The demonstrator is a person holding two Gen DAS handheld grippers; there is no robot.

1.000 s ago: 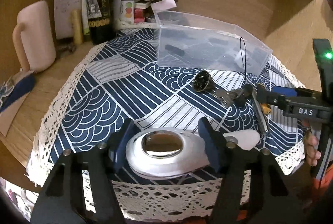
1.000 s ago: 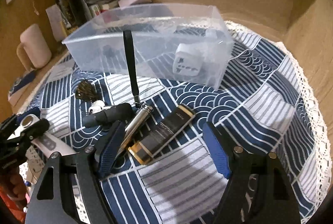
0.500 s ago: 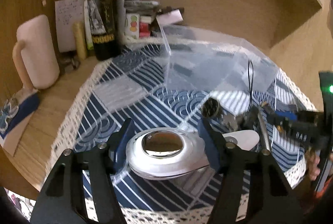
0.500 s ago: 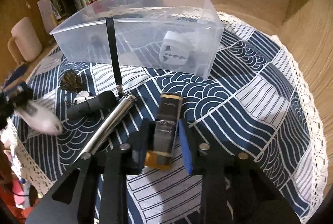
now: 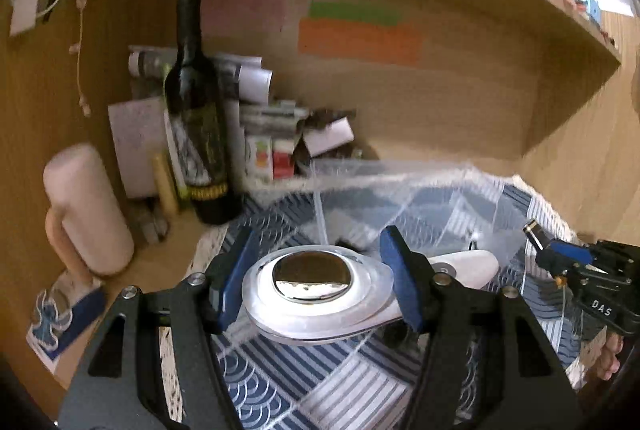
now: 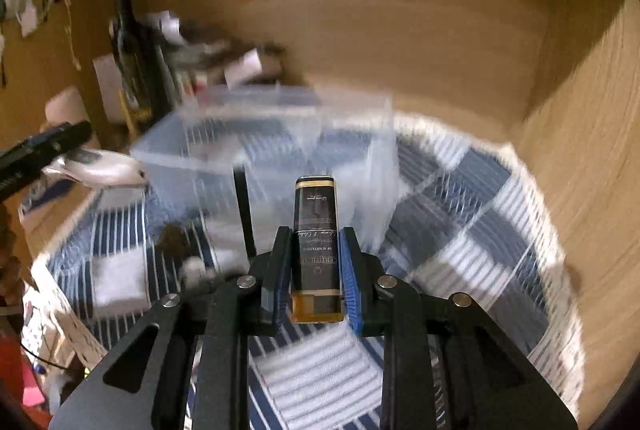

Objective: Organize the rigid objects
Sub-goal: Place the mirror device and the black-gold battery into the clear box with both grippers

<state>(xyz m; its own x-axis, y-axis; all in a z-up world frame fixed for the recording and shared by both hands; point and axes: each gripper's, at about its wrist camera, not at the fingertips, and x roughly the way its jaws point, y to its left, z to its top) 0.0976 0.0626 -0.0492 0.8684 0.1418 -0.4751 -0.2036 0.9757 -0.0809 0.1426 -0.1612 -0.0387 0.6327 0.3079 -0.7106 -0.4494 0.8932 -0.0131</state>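
My left gripper (image 5: 316, 270) is shut on a white oval magnifier (image 5: 312, 294) with a round lens and holds it above the patterned cloth, near the clear plastic bin (image 5: 400, 186). It also shows in the right wrist view (image 6: 100, 168) at the left, close to the bin's (image 6: 280, 134) left corner. My right gripper (image 6: 314, 258) is shut on a black and gold flat box (image 6: 316, 230), lifted in front of the bin. The right gripper also shows in the left wrist view (image 5: 560, 254) at the right.
A dark wine bottle (image 5: 198, 118), a pink mug (image 5: 86, 206), papers and small boxes (image 5: 272, 134) stand at the back left. Wooden walls close the alcove behind and to the right. A black strap (image 6: 244, 210) and small items lie on the blue and white cloth (image 6: 480, 230).
Both grippers have lifted their objects off the cloth and moved toward the bin. The right gripper closed on the black and gold box during the past second. The views are motion-blurred.
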